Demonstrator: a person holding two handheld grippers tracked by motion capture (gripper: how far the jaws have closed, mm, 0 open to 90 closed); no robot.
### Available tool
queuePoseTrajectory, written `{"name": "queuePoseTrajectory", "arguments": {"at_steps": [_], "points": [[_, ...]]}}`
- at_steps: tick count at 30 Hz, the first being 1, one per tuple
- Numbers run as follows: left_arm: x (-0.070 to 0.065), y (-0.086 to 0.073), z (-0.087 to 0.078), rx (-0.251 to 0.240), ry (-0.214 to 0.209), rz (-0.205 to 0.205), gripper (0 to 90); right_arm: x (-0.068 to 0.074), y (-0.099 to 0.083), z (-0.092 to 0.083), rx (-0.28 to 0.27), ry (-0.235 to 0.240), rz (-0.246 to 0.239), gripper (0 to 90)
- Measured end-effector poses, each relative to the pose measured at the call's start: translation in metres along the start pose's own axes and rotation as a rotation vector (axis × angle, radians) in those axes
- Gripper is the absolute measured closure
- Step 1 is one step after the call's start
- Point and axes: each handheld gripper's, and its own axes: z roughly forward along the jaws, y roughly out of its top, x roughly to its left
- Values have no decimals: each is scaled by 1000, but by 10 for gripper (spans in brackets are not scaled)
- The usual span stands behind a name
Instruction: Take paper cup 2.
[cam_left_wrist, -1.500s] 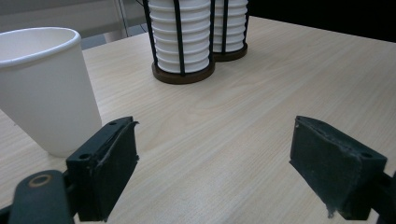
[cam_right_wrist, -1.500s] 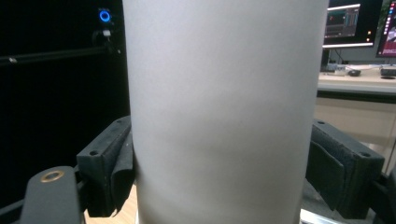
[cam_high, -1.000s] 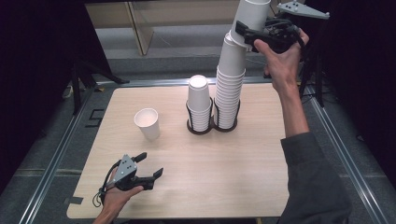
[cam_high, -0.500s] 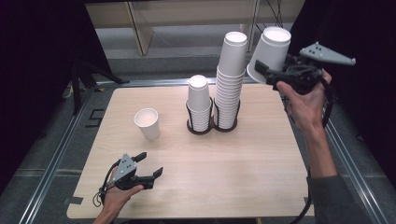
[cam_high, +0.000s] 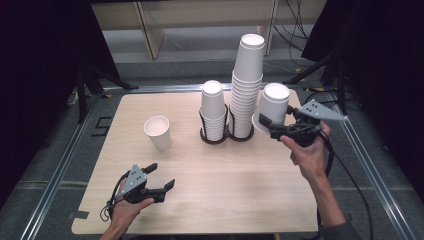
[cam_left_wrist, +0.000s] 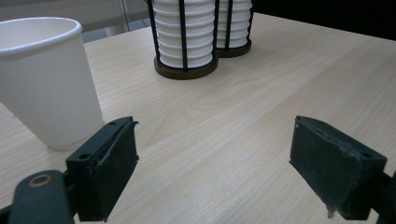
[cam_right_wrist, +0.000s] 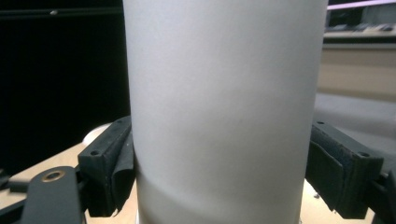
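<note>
My right gripper (cam_high: 266, 125) is shut on a white paper cup (cam_high: 272, 106), held narrow end up and slightly tilted just right of the tall cup stack (cam_high: 246, 85). In the right gripper view the cup (cam_right_wrist: 224, 107) stands between the two black pads (cam_right_wrist: 108, 163), above the table. A shorter stack (cam_high: 213, 107) stands in its black holder to the left of the tall one. One single cup (cam_high: 158, 132) stands mouth up on the table's left half. My left gripper (cam_high: 161, 176) rests open near the front edge, with the single cup (cam_left_wrist: 44, 79) ahead to its left.
The light wooden table (cam_high: 225, 190) sits inside a metal frame (cam_high: 365, 160). Both stacks sit in black wire holders (cam_left_wrist: 186, 70) at the table's back middle. Cables (cam_high: 345, 165) trail from the right gripper. Dark curtains stand on both sides.
My right gripper lifted the top cup off the tall stack and carried it down and right. It is now low beside the stack. The left gripper has stayed put.
</note>
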Motion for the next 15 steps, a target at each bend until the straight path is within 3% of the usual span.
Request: {"name": "queuePoseTrajectory", "arguments": {"at_steps": [2, 4, 5, 6, 15], "points": [[0, 0, 1, -10, -4, -2, 145, 4, -14, 4, 13, 13, 5, 184], [0, 0, -1, 18, 7, 0, 145, 8, -26, 11, 21, 37, 28, 184], [0, 0, -1, 19, 7, 3, 145, 9, -30, 13, 41, 45, 9, 183], [1, -1, 2, -1, -6, 5, 145, 12, -34, 16, 44, 56, 23, 183], [-2, -1, 2, 20, -6, 12, 145, 29, -61, 37, 97, 128, 15, 183]]}}
